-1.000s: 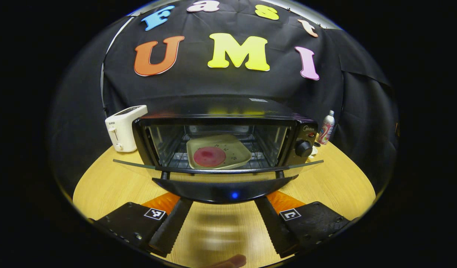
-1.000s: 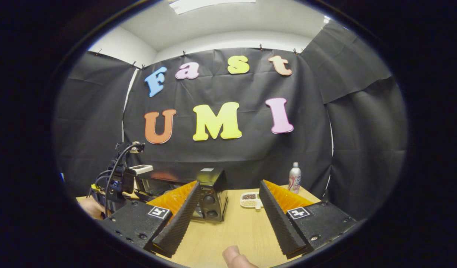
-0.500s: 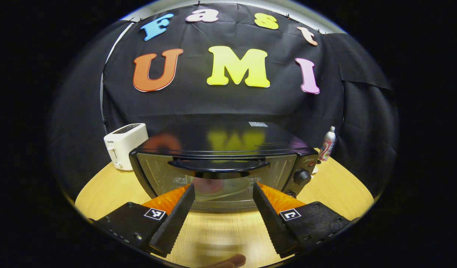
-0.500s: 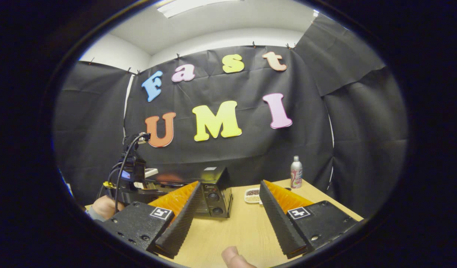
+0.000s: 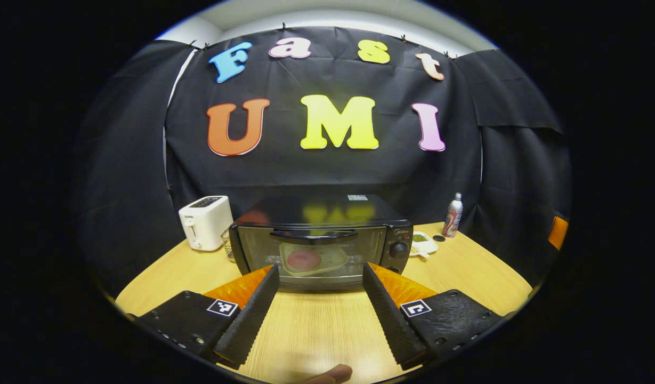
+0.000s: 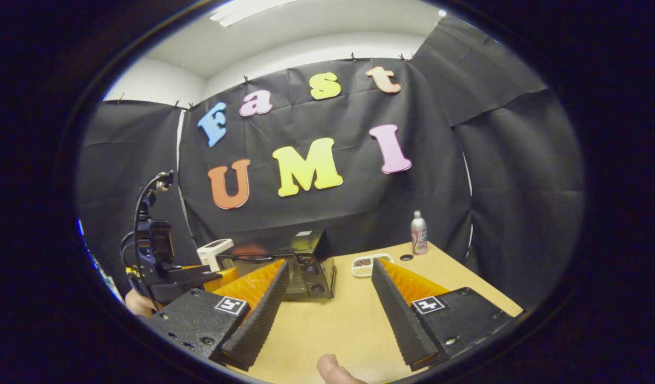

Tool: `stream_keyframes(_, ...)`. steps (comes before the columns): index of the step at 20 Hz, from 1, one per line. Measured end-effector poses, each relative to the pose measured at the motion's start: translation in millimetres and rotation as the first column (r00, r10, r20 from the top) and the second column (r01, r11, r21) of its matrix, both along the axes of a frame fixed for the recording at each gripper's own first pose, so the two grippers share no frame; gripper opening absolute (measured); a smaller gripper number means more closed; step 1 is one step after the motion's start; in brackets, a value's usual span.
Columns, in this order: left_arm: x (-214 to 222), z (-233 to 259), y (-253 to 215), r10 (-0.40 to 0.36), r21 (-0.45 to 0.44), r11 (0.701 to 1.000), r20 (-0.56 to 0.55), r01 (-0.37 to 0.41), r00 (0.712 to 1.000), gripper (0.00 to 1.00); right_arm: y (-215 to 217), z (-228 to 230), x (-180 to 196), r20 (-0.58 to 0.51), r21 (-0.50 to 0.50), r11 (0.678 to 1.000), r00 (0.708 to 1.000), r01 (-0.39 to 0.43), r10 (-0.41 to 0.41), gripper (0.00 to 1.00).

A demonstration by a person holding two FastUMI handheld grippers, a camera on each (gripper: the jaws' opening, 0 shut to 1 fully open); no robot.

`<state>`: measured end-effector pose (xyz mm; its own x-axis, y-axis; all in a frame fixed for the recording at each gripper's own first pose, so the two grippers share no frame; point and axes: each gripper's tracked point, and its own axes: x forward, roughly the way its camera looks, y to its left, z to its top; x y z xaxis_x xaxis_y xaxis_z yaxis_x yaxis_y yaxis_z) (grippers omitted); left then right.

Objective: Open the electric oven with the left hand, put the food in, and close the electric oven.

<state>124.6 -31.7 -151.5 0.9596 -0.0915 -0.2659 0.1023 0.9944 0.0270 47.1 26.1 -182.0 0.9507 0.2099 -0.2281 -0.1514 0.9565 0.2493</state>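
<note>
Glass on the oven door (image 5: 312,255) is shut now with the food (image 5: 304,260) inside, and I have pulled my left gripper (image 5: 321,309) back over the desk (image 5: 466,266), both grippers' jaws wide and holding nothing, so the job looks done.

A light wooden table (image 5: 466,272) carries a white plastic two-slot toaster (image 5: 205,222) toward its back left. Toward the back right stands a slim silver drink bottle with a red-patterned label (image 5: 454,215); near it lie a small white compartmented dish of grains (image 5: 423,244) and a small dark round cap (image 5: 438,238).
</note>
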Motion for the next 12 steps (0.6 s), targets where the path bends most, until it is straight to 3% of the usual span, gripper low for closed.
stream_keyframes(4, -48, 21, 1, -0.001, -0.030, 1.000, 0.013, 0.001, 1.000, 0.95, -6, 21, -24, 0.001, 0.034, 0.999, 0.999, -0.032, 0.032, 0.96)
stream_keyframes(5, -59, 31, 1, 0.000, -0.039, 0.999, 0.033, 0.001, 0.999, 1.00, -12, 27, -29, 0.009, 0.029, 0.999, 1.000, -0.027, 0.027, 0.98)
stream_keyframes(6, -71, 40, 4, 0.008, -0.042, 0.999, 0.049, -0.006, 0.999, 0.95, -17, 34, -34, 0.017, 0.024, 1.000, 1.000, -0.019, 0.018, 0.98)
stream_keyframes(12, -139, 95, 13, 0.063, -0.065, 0.996, 0.157, -0.054, 0.986, 0.94, -29, 69, -65, 0.077, -0.019, 1.000, 0.997, -0.002, 0.004, 0.96)
